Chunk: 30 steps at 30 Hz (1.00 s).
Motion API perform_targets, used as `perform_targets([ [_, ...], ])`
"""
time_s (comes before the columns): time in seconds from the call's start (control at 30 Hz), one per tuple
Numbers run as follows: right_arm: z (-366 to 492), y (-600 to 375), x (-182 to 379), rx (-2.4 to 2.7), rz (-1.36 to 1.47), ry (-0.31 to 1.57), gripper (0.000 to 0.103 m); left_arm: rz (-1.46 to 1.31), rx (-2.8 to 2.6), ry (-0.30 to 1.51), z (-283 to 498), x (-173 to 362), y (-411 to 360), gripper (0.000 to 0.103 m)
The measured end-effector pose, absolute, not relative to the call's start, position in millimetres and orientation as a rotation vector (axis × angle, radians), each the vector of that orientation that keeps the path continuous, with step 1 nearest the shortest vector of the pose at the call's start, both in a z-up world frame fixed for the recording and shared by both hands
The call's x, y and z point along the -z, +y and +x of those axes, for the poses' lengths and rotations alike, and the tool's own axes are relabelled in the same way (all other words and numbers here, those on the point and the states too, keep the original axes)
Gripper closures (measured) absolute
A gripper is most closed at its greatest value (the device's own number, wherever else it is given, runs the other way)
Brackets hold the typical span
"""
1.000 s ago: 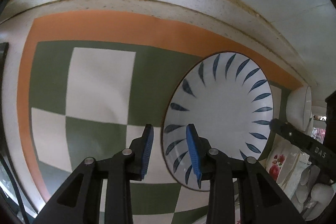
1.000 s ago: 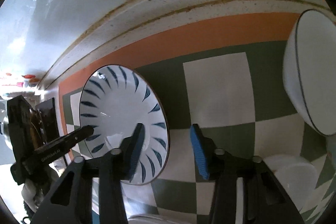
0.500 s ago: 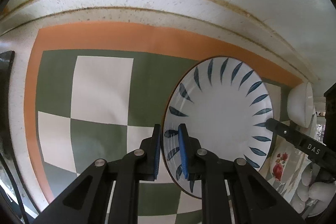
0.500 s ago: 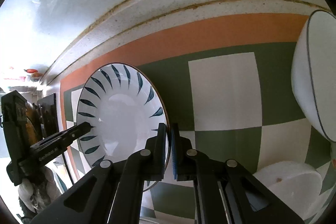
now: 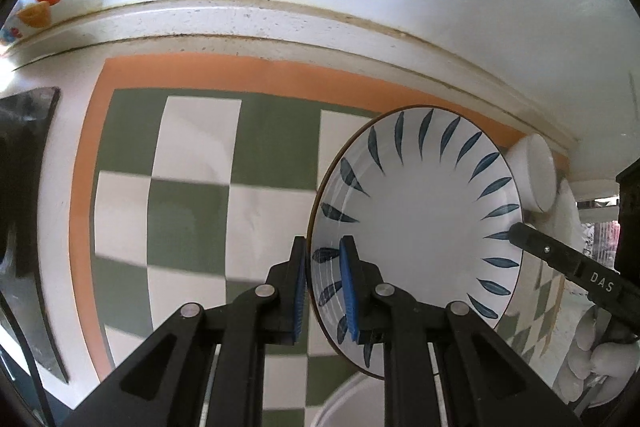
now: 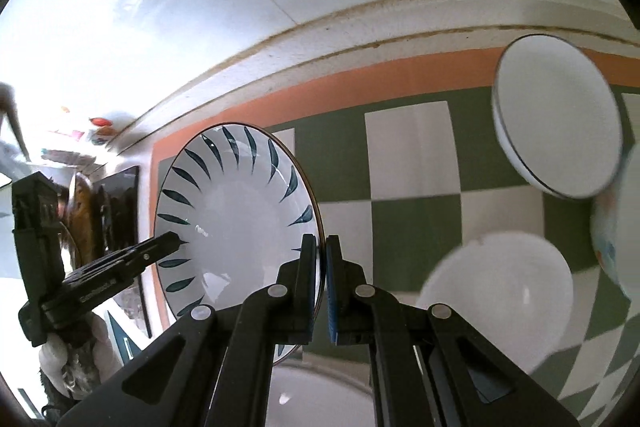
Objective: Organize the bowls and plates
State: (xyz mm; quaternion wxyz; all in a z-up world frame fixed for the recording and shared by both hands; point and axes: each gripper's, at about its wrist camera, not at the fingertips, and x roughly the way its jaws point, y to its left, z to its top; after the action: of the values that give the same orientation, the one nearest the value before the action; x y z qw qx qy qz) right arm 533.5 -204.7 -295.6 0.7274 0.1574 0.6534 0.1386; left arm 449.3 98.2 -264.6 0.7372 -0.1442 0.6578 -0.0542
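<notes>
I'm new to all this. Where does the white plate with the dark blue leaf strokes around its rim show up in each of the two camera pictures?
Left wrist view: the white plate with dark blue leaf strokes fills the right of centre, its left rim pinched by the left gripper.
Right wrist view: the same plate sits left of centre, its right rim pinched by the right gripper.
Shared landmark: the green-and-white checked mat with an orange border beneath it.
</notes>
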Motion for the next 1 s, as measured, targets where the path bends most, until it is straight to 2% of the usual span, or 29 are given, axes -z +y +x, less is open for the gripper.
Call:
perform_targets([
  [0.27, 472, -220, 262, -0.335, 0.339, 1.413, 0.097, -0.303, 0.126, 1.409, 394, 232, 83, 0.089],
  [0.5, 418, -223, 255, -0.358, 0.345, 1.411, 0.097, -0.296, 0.125, 1.407, 353, 227, 53, 0.089],
  [1.0, 340, -241, 305, -0.366, 0.339, 1.507, 0.097, -0.265, 0.110, 1.513, 285, 272, 25, 0.089],
])
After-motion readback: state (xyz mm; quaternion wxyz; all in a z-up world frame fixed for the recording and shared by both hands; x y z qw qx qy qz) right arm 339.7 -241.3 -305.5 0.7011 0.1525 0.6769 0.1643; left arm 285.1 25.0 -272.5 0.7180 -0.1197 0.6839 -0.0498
